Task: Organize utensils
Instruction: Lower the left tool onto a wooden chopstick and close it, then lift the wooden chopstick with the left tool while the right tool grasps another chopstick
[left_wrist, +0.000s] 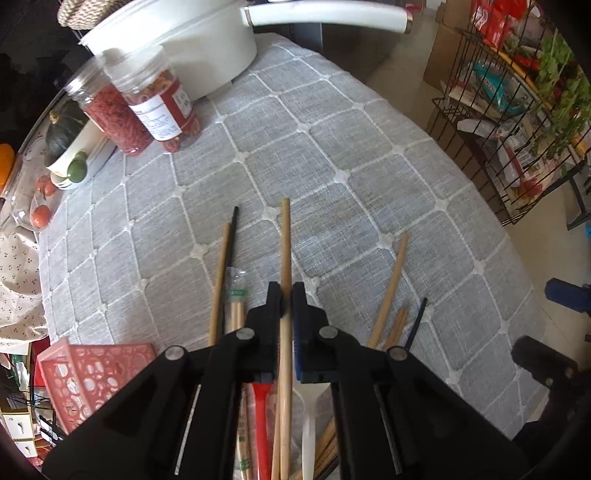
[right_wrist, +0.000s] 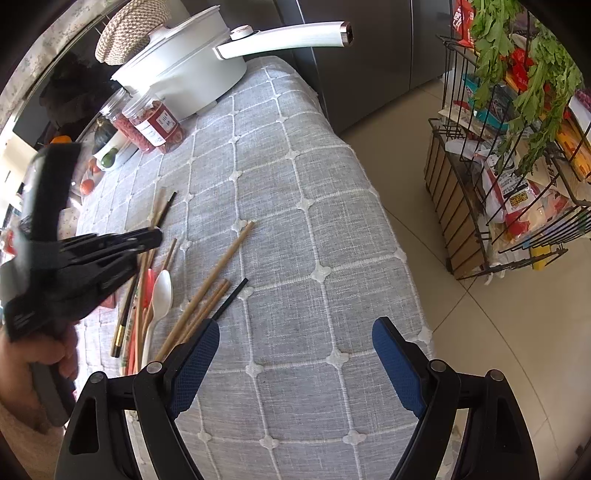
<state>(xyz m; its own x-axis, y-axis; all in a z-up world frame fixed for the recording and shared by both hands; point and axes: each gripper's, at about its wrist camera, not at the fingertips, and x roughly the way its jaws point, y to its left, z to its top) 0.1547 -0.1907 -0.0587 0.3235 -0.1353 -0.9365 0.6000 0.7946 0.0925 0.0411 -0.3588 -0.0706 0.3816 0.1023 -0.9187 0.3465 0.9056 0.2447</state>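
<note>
**A:** What is the left gripper (left_wrist: 284, 295) clamping?

**B:** Its fingers are pinching one long pale wooden chopstick (left_wrist: 285, 258), its long axis pointing away over the grey grid-quilted worktop (left_wrist: 332, 129).

**A:** And the right gripper (right_wrist: 295, 343)?

**B:** Its fingers are standing wide over bare cloth. One white plastic spoon (right_wrist: 162, 291) and one red-handled utensil (left_wrist: 260, 424) are lying among scattered chopsticks; two red-filled clear jars (left_wrist: 155, 103) are standing beside one white long-handled pot (left_wrist: 192, 48).

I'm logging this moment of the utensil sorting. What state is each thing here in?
left gripper: shut on a wooden chopstick
right gripper: open, empty
white pot: lid on
two jars: upright, capped
pink basket: at the table's edge, contents unclear
white spoon: loose on the cloth among chopsticks
</note>
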